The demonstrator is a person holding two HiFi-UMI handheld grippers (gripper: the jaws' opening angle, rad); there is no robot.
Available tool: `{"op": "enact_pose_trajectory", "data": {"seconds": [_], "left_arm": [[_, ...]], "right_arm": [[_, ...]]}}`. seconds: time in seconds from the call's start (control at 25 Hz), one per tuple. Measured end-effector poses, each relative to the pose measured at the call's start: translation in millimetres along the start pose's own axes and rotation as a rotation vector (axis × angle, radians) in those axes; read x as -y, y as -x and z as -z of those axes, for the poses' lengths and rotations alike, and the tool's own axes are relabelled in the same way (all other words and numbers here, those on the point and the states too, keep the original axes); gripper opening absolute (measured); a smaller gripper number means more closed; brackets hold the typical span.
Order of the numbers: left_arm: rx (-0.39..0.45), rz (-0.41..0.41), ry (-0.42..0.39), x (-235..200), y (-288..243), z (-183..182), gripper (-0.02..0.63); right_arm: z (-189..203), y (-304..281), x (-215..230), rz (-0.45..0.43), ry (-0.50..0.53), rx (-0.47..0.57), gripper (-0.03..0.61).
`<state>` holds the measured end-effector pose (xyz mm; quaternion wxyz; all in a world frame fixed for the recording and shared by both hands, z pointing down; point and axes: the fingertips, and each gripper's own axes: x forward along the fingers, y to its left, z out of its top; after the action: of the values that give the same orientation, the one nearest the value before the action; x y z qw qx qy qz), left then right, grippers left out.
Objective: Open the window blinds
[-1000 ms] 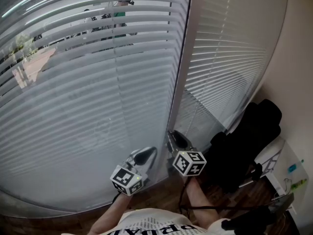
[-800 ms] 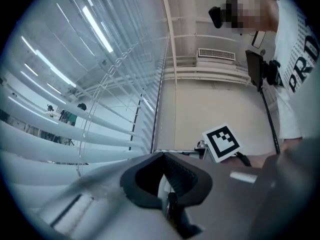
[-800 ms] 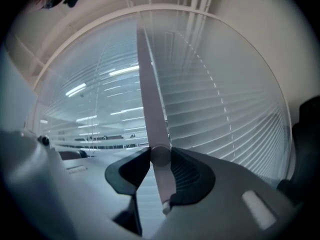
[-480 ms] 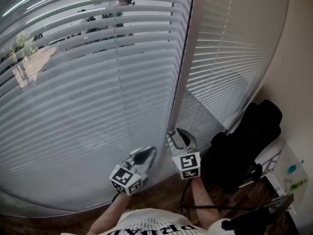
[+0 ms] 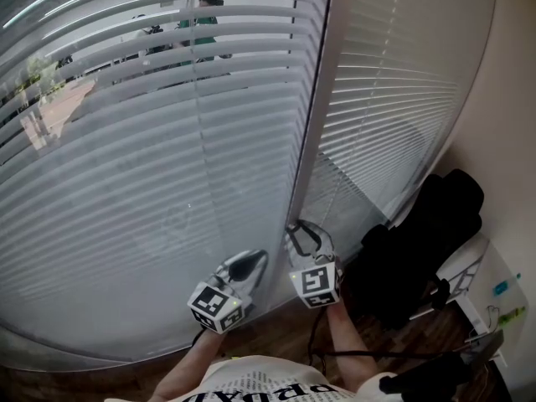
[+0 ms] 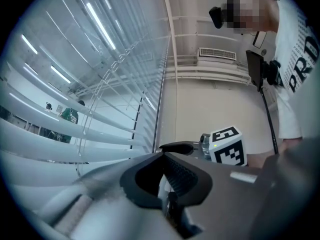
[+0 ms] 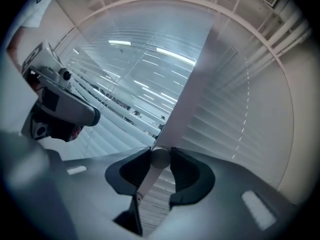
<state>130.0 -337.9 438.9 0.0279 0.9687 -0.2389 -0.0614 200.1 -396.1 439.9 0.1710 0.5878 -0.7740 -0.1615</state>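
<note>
Gripping the tilt wand point(image 7: 160, 159), the right gripper point(image 5: 303, 236) is squeezing it from both sides, its fairly wide jaws having just been closing; the window blinds point(image 5: 167, 182) are hanging ahead, beside the frame post point(image 5: 316, 115).

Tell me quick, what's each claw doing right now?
Left gripper: closed on a thin pale strip; what it is cannot be told.
Right gripper: jaws just closed in, gripping the blind's rod.
</note>
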Motion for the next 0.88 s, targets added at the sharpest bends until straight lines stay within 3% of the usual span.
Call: {"op": "enact_pose_trajectory", "data": {"seconds": [0.2, 0.88], "left_arm": [[0.001, 0.004, 0.004, 1.3, -2.2, 0.1, -0.008], [-0.003, 0.004, 0.008, 2.0, -1.6, 1.4, -0.008]], "right_arm": [[0.9, 0.7, 1.1, -0.007, -0.092, 0.011, 0.133], [7.5, 1.1, 8.9, -0.052, -0.599, 0.077, 0.133]]}}
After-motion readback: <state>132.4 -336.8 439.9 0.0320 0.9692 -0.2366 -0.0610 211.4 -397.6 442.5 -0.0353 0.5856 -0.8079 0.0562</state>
